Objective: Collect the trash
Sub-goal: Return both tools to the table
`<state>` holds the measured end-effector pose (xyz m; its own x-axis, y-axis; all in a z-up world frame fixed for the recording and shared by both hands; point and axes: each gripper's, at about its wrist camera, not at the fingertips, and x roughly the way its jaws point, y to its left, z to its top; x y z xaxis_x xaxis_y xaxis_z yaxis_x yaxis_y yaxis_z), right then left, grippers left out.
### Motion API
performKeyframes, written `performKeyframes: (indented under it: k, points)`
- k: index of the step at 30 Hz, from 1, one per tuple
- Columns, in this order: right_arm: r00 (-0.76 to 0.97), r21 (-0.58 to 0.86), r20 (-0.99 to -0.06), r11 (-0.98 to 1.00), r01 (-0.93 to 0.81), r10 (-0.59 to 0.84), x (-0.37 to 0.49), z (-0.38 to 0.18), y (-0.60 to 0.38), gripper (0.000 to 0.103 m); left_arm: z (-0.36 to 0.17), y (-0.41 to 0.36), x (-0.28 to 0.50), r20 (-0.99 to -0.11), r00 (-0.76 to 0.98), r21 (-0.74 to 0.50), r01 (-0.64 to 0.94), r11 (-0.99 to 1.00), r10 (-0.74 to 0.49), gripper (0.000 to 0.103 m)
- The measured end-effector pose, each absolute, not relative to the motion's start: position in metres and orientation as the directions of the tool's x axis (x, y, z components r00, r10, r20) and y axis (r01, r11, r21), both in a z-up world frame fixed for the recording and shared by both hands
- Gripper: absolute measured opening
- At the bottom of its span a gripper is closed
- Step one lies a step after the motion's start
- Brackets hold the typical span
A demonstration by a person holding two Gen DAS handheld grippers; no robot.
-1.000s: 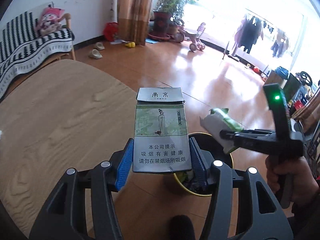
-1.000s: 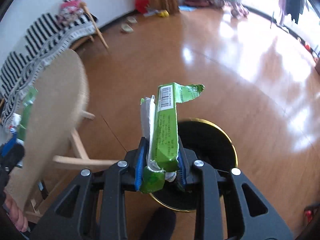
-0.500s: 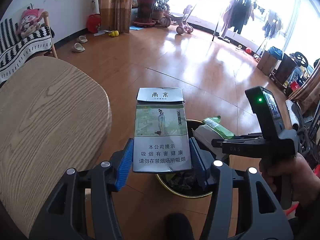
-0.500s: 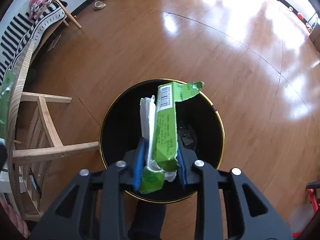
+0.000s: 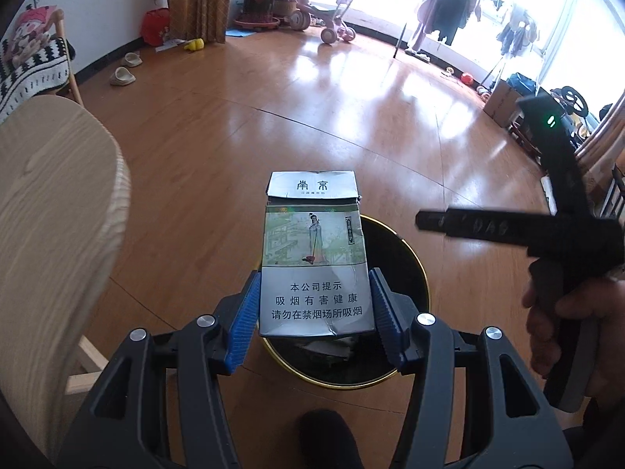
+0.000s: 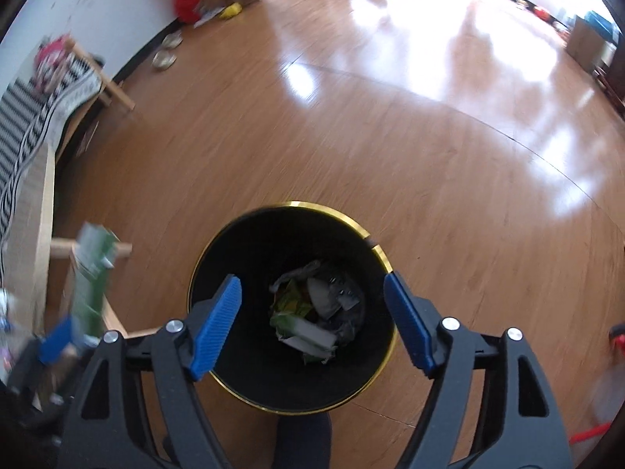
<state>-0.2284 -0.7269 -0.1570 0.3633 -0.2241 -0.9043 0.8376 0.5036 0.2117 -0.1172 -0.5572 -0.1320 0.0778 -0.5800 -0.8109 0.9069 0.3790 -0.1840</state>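
A silver and green cigarette pack [image 5: 314,258] stands upright between the blue pads of my left gripper [image 5: 314,297], which is shut on its lower half. It hangs over the near left part of a black bin with a gold rim [image 5: 414,258]. My right gripper [image 6: 312,293] points down into the same bin [image 6: 297,204]; its jaws are opening and nothing is between them. The green and white wrapper [image 6: 300,328] lies on the trash at the bottom. In the left wrist view the right gripper [image 5: 429,221] shows side-on at the right, held by a hand [image 5: 566,320].
A light wooden tabletop [image 5: 50,203] juts in at the left, close to the bin. A striped blanket on a wooden bench [image 6: 23,125] runs along the left wall. Slippers [image 5: 123,76], a tricycle [image 5: 332,19] and boxes [image 5: 504,97] stand far off across the wooden floor.
The right gripper spread its jaws and let go of the green wrapper, which now lies in the bin. The left gripper carried the cigarette pack down and over the bin.
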Motion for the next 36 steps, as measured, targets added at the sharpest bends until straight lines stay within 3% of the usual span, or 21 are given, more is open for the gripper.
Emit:
performKeyframes:
  k: [3,5,6,13,17,24,36]
  points:
    - [0.386,0.234,-0.888,0.477,0.847,-0.250,-0.235,-0.146,-0.730,0.077,-0.140,-0.566,-0.120,-0.823,0.054,-0.193,0.910,0.367,-0.566,0.058]
    - [0.404,0.249,-0.877,0.473,0.846,-0.261,-0.235,-0.139,-0.729,0.079,-0.139,-0.567,-0.122,-0.822,0.053,-0.194,0.910,0.366,-0.567,0.082]
    - [0.411,0.254,-0.873,0.475,0.842,-0.262,-0.235,-0.136,-0.729,0.079,-0.137,-0.566,-0.123,-0.817,0.064,-0.187,0.911,0.368,-0.574,0.083]
    - [0.464,0.257,-0.845,0.559,0.788,-0.265,-0.201,-0.111,-0.702,0.080,-0.108,-0.540,-0.108,-0.792,0.100,-0.189,0.899,0.396,-0.603,0.090]
    - [0.508,0.253,-0.822,0.632,0.732,-0.260,-0.165,-0.090,-0.673,0.081,-0.080,-0.500,-0.081,-0.779,0.204,-0.130,0.872,0.471,-0.593,0.096]
    - [0.619,0.264,-0.758,0.773,0.577,-0.204,-0.080,-0.051,-0.592,0.082,-0.040,-0.411,-0.027,-0.749,0.379,-0.051,0.785,0.618,-0.543,0.096]
    - [0.684,0.326,-0.715,0.935,0.142,0.145,0.084,-0.022,-0.377,0.083,-0.022,-0.176,0.091,-0.725,0.616,-0.001,0.447,0.895,-0.308,0.096]
